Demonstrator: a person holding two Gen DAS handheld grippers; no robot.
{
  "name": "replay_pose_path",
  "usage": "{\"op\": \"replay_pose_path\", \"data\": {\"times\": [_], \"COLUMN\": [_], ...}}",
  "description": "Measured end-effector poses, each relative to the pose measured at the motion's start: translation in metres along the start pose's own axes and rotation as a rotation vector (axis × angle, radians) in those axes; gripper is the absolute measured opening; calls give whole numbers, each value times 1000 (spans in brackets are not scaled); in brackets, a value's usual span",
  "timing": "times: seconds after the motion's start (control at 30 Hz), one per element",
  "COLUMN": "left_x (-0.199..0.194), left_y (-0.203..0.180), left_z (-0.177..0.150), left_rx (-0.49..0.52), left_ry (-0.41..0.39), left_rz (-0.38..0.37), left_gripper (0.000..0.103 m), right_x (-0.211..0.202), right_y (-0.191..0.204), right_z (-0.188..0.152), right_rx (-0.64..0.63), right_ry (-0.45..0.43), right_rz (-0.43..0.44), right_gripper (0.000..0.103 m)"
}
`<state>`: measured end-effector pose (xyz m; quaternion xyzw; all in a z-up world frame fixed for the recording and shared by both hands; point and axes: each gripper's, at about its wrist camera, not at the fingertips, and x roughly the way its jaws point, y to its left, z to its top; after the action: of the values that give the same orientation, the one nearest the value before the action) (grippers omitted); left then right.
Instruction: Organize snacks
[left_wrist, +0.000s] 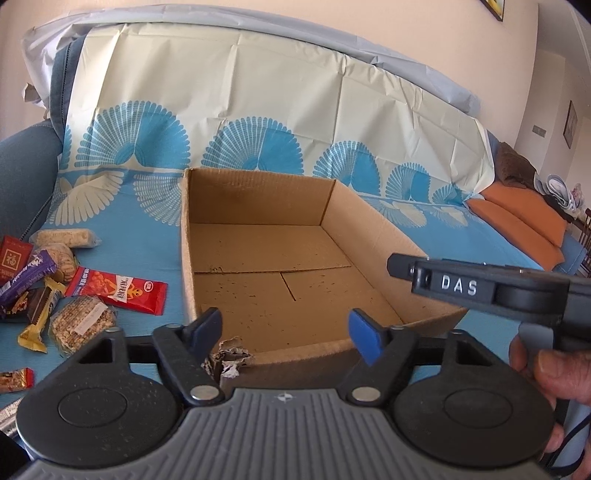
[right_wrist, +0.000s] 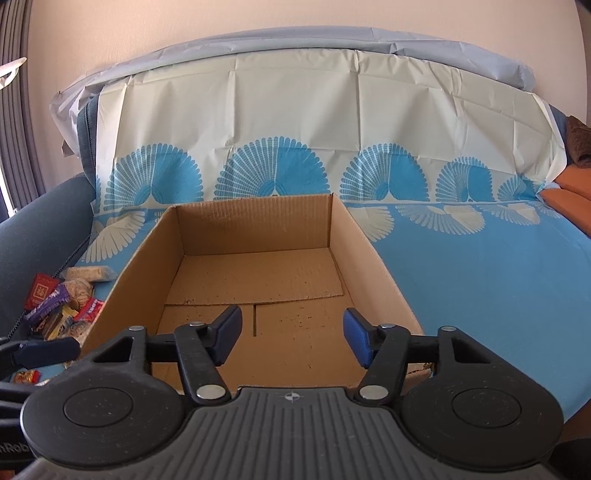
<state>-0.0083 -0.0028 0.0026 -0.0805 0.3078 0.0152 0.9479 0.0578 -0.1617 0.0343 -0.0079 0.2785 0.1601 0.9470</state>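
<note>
An open cardboard box sits on the blue patterned cloth; nothing lies inside it. It also shows in the right wrist view. A pile of wrapped snacks lies left of the box: a red packet, a purple bar, a rice cake pack, a pale roll. The pile also shows in the right wrist view. My left gripper is open and empty over the box's near wall. My right gripper is open and empty above the box's near end.
The cloth drapes over a sofa back and seat. An orange cushion lies at the far right. A blue sofa arm rises left of the snacks. The right gripper's body and a hand reach in from the right.
</note>
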Motion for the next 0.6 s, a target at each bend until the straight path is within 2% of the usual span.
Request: {"op": "replay_pose_path", "data": {"times": [0.07, 0.1, 0.17, 0.3, 0.4, 0.47, 0.6], "left_x": [-5, -8, -15, -39, -52, -60, -68], "left_y": [3, 6, 11, 28, 52, 75, 127], "left_z": [-1, -1, -1, -5, -7, -5, 1], "left_rx": [20, 27, 43, 116, 192, 235, 252], "left_ry": [-7, -9, -18, -62, -55, -20, 69], "left_rz": [3, 3, 1, 12, 31, 43, 76], "left_gripper": [54, 50, 35, 34, 34, 34, 34], "right_x": [-2, -3, -5, -11, -14, -15, -15], "right_y": [4, 7, 15, 33, 47, 57, 78], "right_z": [3, 4, 8, 13, 15, 15, 16], "right_rx": [8, 10, 12, 16, 19, 21, 4], "right_ry": [-10, -16, -28, -49, -52, -51, -50], "right_rz": [16, 26, 48, 103, 150, 184, 242], "right_gripper": [53, 51, 49, 49, 50, 50, 50]}}
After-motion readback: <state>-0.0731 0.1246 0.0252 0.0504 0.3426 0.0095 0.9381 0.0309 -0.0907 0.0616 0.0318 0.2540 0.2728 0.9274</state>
